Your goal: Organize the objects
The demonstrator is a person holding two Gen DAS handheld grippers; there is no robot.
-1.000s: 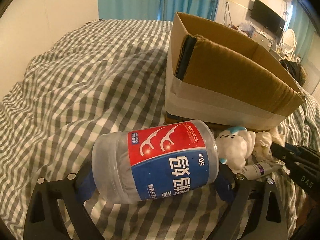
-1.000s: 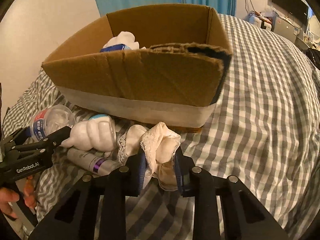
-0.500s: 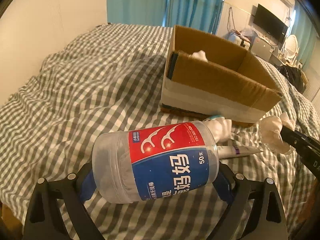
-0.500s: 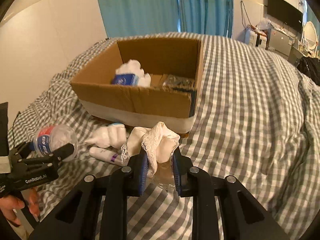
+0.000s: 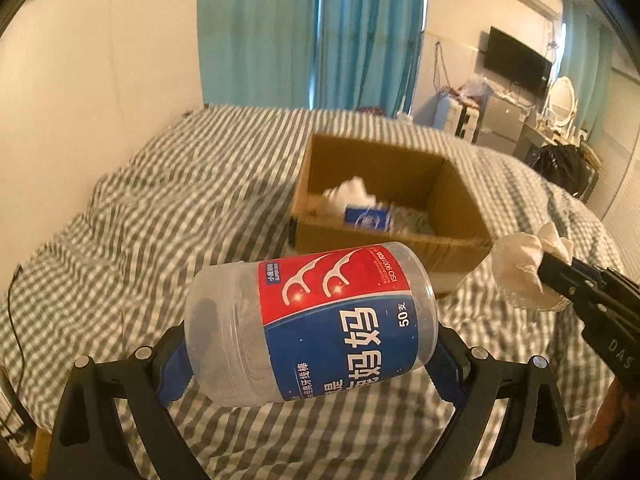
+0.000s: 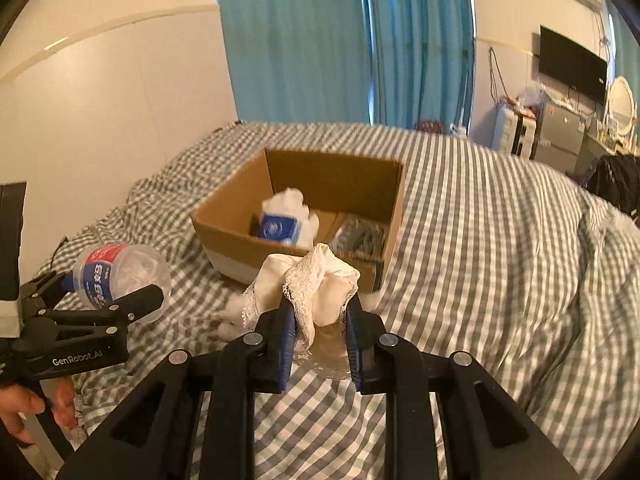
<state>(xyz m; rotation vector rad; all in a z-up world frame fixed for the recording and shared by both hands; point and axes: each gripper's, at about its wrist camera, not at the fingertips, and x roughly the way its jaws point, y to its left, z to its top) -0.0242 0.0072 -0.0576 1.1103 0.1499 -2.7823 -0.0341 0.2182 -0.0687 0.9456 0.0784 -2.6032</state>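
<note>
While both of my hands are hanging over the checked bed [image 5: 168, 216], I am gripping something in each pair of tongs. My left tongs [image 5: 310, 354] are standing wide and clamping a clear plastic jar [image 5: 308, 320] across its two ends, so it is lying sideways between the blue pads with its red and blue label facing up and a picture of floss picks on it; in the right wrist view the same jar [image 6: 116, 276] is showing at the left edge, with my fingers [image 6: 24, 404] curling round the handle below it. My right tongs [image 6: 320, 320] are nearly pressed together and pinching a bunched piece of cream cloth [image 6: 316, 280] with a lace edge, which is bulging up above the pads; from the left wrist view that cloth [image 5: 520, 268] is hanging at the right, beside the near corner of the box. Beyond both loads a cardboard box [image 6: 236, 232] is sitting open on the bed, holding a blue and white pack [image 6: 276, 228] with white stuffing around it and some grey-green packet I cannot make out. Something small and white [image 6: 230, 320] is lying on the bed just in front of the box, partly hidden by the cloth. Blue curtains [image 6: 300, 40] are hanging behind the bed.
</note>
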